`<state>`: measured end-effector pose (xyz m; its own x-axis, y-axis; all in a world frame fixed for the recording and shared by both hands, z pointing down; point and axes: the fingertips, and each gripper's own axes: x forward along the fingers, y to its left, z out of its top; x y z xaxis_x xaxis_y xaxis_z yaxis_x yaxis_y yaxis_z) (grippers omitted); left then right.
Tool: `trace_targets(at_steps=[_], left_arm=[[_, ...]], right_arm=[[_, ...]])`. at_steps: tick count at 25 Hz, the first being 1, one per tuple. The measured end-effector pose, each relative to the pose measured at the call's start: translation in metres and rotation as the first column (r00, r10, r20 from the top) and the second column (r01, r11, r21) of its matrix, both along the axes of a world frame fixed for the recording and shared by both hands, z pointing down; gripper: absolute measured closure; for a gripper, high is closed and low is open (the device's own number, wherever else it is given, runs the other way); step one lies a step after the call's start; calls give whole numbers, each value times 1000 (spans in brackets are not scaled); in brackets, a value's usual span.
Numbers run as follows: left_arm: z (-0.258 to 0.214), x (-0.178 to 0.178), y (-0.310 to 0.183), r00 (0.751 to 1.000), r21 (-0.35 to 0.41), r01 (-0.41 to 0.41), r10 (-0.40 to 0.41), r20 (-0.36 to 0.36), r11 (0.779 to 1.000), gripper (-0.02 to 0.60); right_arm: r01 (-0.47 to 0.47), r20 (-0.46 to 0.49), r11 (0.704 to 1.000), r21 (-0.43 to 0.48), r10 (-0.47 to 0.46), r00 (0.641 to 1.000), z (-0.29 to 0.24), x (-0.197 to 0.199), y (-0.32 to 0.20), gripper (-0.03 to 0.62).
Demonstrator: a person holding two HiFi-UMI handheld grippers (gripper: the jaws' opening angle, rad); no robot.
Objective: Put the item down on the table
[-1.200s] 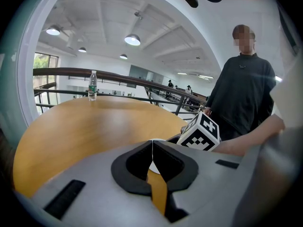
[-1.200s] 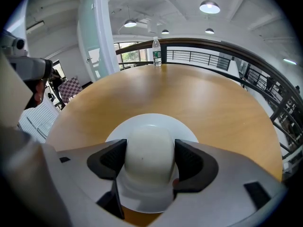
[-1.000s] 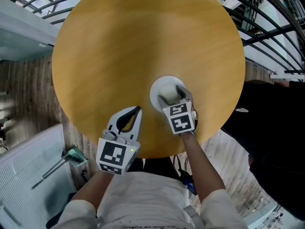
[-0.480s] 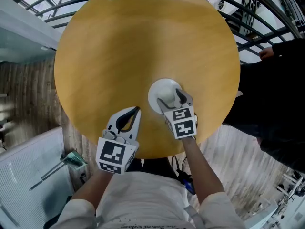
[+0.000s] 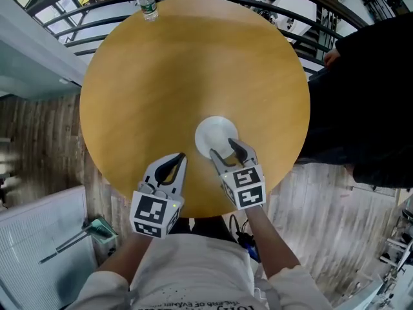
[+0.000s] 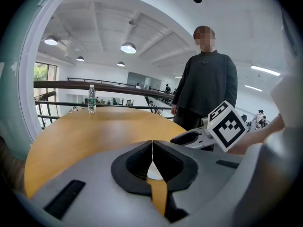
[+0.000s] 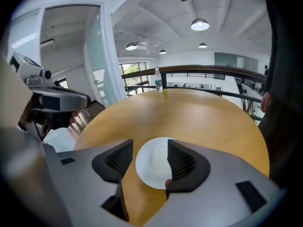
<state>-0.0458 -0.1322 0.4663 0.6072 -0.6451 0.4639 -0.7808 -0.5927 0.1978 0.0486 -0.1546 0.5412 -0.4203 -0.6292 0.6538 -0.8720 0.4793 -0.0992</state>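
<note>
Writing, bottle: the water bottle (image 5: pixel 148 0) stands well ahead of both grippers at the table's (image 5: pixel 193 63) far rim. It has a green label band, with print too small to read.
Writing, markers: your left cube (image 5: pixel 153 213) and right cube (image 5: pixel 244 187) show black-and-white square patterns only, no letters.
Writing, shirt: the line of print low on your shirt (image 5: pixel 193 263) is cut off and unreadable.
Right gripper (image 5: pixel 224 148): released, jaws apart, nothing gripped. You hold it pointing forward, at the plate's near edge.
Item: the white plate (image 5: pixel 213 131) lies flat on the table directly ahead of the right gripper (its own view shows the plate through the gap between the jaws). Whether the tips touch it cannot be told.
Left gripper (image 5: pixel 179 157): clenched, jaws meeting tip to tip, nothing between them. It sits just left of the right gripper, over the table's near rim.
Arms: both your forearms are bare and reach forward from your body, roughly parallel.
Bystander: a person (image 6: pixel 208 84) in dark clothing stands by the table, off to the right gripper's right.
</note>
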Motion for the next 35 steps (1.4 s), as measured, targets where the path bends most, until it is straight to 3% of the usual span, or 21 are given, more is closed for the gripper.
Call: trace_targets(at_steps=[5,8,16,24,35], left_arm=[[-18,2,15,1000,19,-2,2,-2,1000,558],[-25,3,27,1000,29,-16,16,1,999,558],[-35,6,49,999,33,-43,43,15,999,558],[-46,-4,65,999,60,-34,33,6,998,558],[-49,8,83,998,66,-63,63,12,996,558]], right_arm=[[-62,0,994,85,63,998,-41,10,19,484],[-100,16,989,108,99,995,-57,15,33,538],[-144,75,982,126,135,988,-82,23,68,560],[-129,136,980,150,109,985,-99,15,103,568],[-135,148,974,183,109,983,-114,19,111,569]])
